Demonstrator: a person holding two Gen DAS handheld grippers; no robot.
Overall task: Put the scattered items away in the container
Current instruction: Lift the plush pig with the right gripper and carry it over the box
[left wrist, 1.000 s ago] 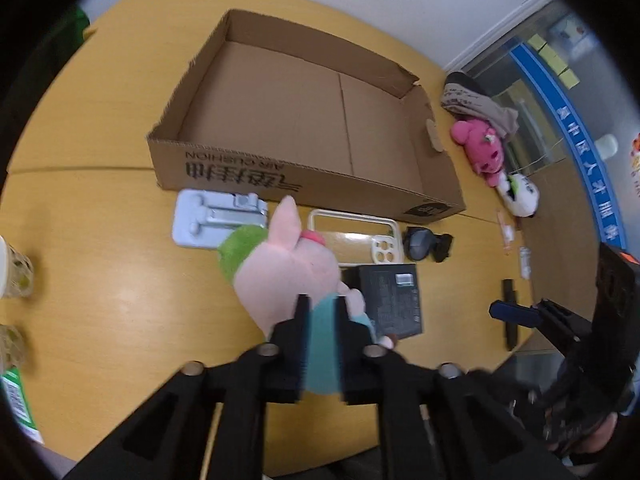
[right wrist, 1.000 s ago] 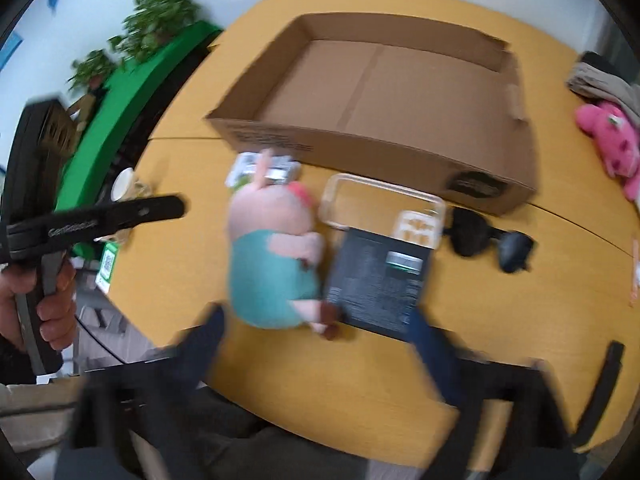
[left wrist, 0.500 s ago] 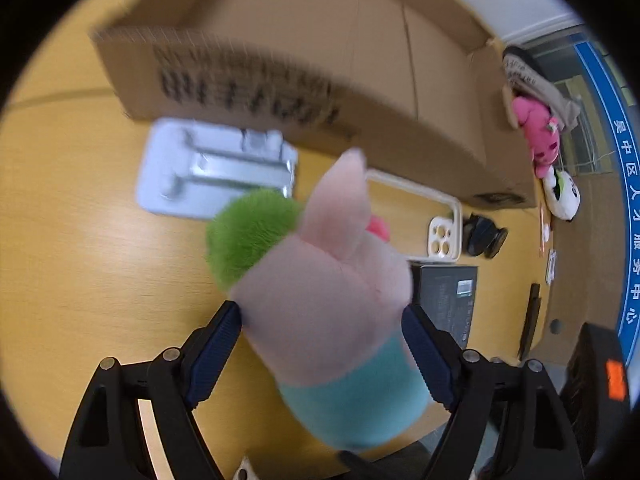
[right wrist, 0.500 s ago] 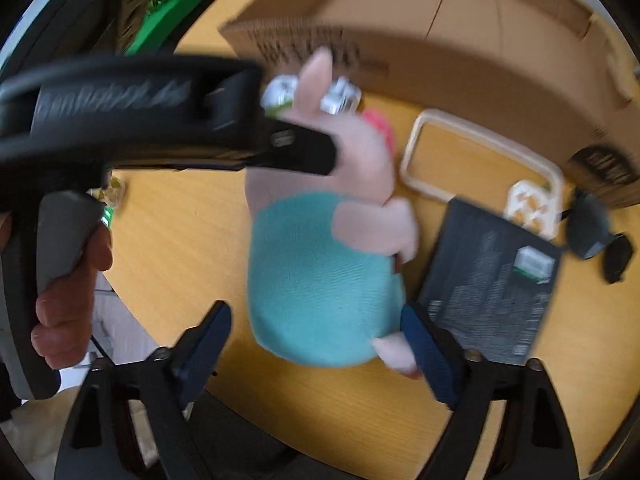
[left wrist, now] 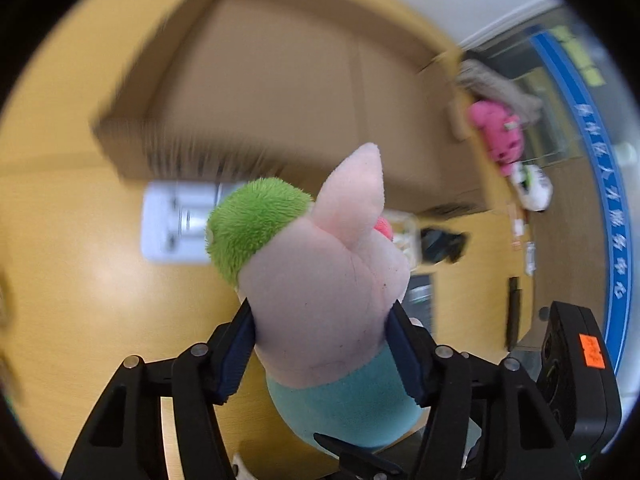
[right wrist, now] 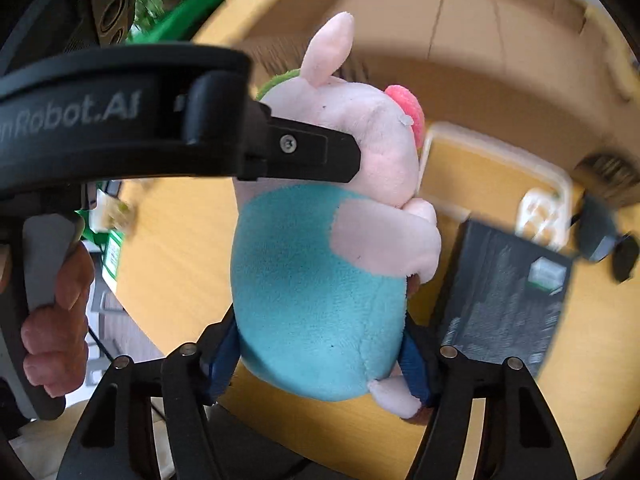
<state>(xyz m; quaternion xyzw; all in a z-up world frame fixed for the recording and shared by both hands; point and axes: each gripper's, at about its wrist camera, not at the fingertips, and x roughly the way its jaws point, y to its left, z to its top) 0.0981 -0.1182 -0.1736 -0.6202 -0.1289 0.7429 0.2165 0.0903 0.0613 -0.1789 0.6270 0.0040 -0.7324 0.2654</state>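
Note:
A plush pig (left wrist: 320, 280) with a pink head, green tuft and teal body (right wrist: 312, 280) sits between both grippers. My left gripper (left wrist: 320, 320) is closing, its blue pads pressing the sides of the pink head. My right gripper (right wrist: 320, 332) is closing too, pads squeezing the teal body from both sides. One left finger (right wrist: 304, 152) crosses the head in the right wrist view. The open cardboard box (left wrist: 280, 80) stands just beyond the pig, blurred.
On the yellow table lie a white metal stand (left wrist: 176, 224), a clear phone case (right wrist: 492, 168), a black flat box (right wrist: 504, 300) and dark sunglasses (right wrist: 600, 236). A pink plush (left wrist: 498, 132) sits right of the box. A hand (right wrist: 56, 320) holds the left gripper's handle.
The left gripper let go of the teal body, opened wide around the head, then closed on it. The right gripper came down and narrowed onto the teal body.

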